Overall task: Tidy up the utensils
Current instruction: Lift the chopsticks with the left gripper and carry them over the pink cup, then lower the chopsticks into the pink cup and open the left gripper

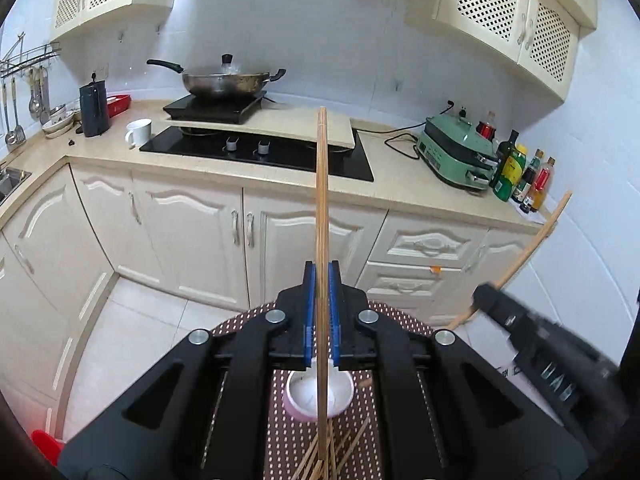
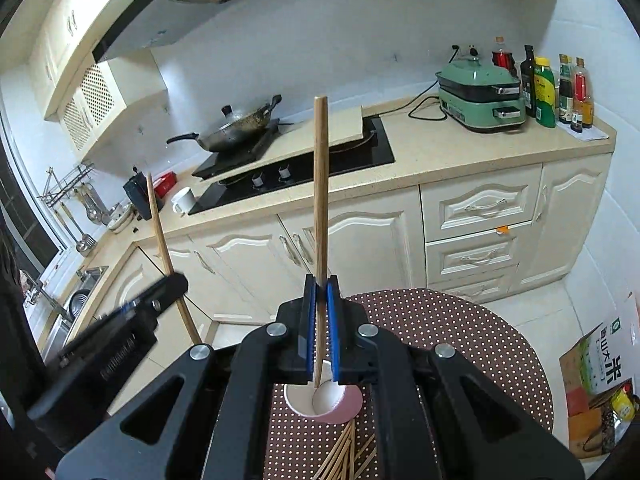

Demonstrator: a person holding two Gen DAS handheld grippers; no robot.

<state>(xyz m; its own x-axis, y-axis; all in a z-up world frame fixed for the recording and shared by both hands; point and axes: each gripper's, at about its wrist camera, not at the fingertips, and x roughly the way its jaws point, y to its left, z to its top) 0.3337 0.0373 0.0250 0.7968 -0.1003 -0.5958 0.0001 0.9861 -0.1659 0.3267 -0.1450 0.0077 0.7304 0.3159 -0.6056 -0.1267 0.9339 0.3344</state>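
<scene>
My left gripper (image 1: 321, 270) is shut on a wooden chopstick (image 1: 322, 200) held upright above a pink cup (image 1: 320, 398) with a white inside. My right gripper (image 2: 320, 282) is shut on another wooden chopstick (image 2: 320, 184), its lower end over the same pink cup (image 2: 325, 402). The right gripper also shows blurred at the right of the left wrist view (image 1: 532, 332), with its chopstick (image 1: 532, 240) slanting up. The left gripper shows blurred at the left of the right wrist view (image 2: 132, 316) with its chopstick (image 2: 160, 232). Several loose chopsticks (image 1: 328, 456) lie on the table below the cup.
The cup stands on a round table with a brown dotted cloth (image 2: 460, 340). Beyond is a kitchen counter (image 1: 400, 172) with a black hob (image 1: 260, 152), a wok (image 1: 224, 80), a white mug (image 1: 138, 132), a green cooker (image 1: 456, 156) and bottles (image 1: 520, 176). A cardboard box (image 2: 600, 368) stands on the floor at right.
</scene>
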